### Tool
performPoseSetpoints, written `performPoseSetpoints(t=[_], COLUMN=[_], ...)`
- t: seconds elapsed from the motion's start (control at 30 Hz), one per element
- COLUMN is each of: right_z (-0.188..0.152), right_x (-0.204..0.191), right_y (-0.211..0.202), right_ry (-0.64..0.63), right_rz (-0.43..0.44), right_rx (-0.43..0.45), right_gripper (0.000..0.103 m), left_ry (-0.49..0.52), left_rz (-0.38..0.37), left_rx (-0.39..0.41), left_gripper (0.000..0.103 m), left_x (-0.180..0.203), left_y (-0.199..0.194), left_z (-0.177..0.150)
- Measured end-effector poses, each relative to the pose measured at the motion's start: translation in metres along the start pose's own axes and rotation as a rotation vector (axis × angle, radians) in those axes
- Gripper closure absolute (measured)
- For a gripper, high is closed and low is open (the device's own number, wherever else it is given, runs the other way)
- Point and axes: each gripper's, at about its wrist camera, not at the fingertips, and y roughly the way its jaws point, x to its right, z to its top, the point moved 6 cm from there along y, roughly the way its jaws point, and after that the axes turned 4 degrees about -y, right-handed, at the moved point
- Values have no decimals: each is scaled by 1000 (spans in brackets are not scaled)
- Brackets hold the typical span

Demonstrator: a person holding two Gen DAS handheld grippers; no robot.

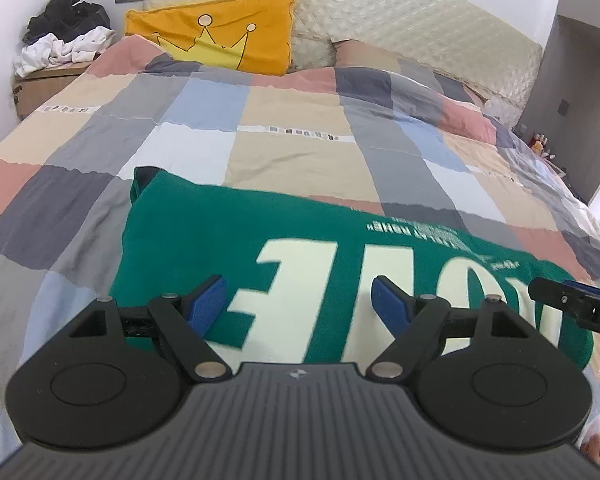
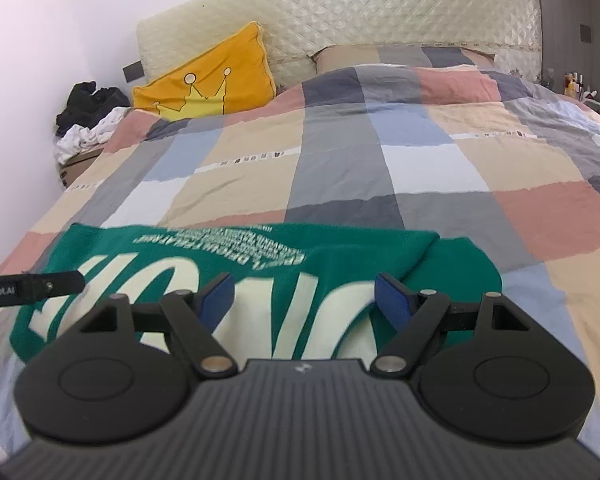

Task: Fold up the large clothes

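Note:
A green garment (image 1: 228, 240) with large cream letters lies folded into a flat rectangle on the near part of the bed; it also shows in the right wrist view (image 2: 260, 264). My left gripper (image 1: 299, 300) is open and empty, hovering just above the garment's left half. My right gripper (image 2: 303, 300) is open and empty, above the garment's right half. The right gripper's finger (image 1: 572, 304) pokes into the left wrist view from the right. The left gripper's finger (image 2: 32, 286) shows at the left of the right wrist view.
The garment rests on a patchwork quilt (image 1: 292, 120) covering the bed. A yellow crown pillow (image 1: 216, 40) leans on the quilted headboard (image 2: 380, 12). A pile of black and white clothes (image 1: 64, 36) sits on a bedside box at far left. Small bottles (image 2: 572, 80) stand at far right.

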Motion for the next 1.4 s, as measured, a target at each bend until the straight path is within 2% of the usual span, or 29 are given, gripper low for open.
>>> performPoseSetpoints(t=[0.13, 0.2, 0.37, 0.5, 0.67, 0.8, 0.93, 1.03, 1.17, 1.4], right_z=[-14, -22, -32, -37, -35, -27, -21, -23, -40, -73], right_x=[2, 2, 8, 3, 3, 1, -1, -4, -10, -28], right_y=[7, 15, 28, 32, 28, 12, -9, -24, -34, -17], right_ry=[2, -1, 35, -5, 18, 62, 160, 282, 469, 705], right_rz=[-27, -23, 5, -16, -23, -9, 62, 146, 278, 417], right_rx=[-58, -79, -97, -98, -109, -89, -37, -11, -44, -168], right_gripper=[24, 19, 16, 16, 15, 15, 15, 15, 15, 14], left_ry=[12, 20, 18, 33, 14, -83, -213, -294, -410, -680], left_rz=[23, 30, 44, 57, 47, 0, -90, -139, -204, -325], left_rx=[-22, -35, -64, -72, -62, -37, -3, 11, -36, -172], left_gripper=[20, 19, 16, 16, 16, 16, 15, 9, 5, 4], left_x=[-1, -1, -3, -2, -4, -10, -14, -17, -21, -36], left_y=[-3, 0, 12, 20, 15, -6, -36, -55, -62, -36], left_z=[-15, -18, -22, -21, -18, -12, -17, -26, -43, -73])
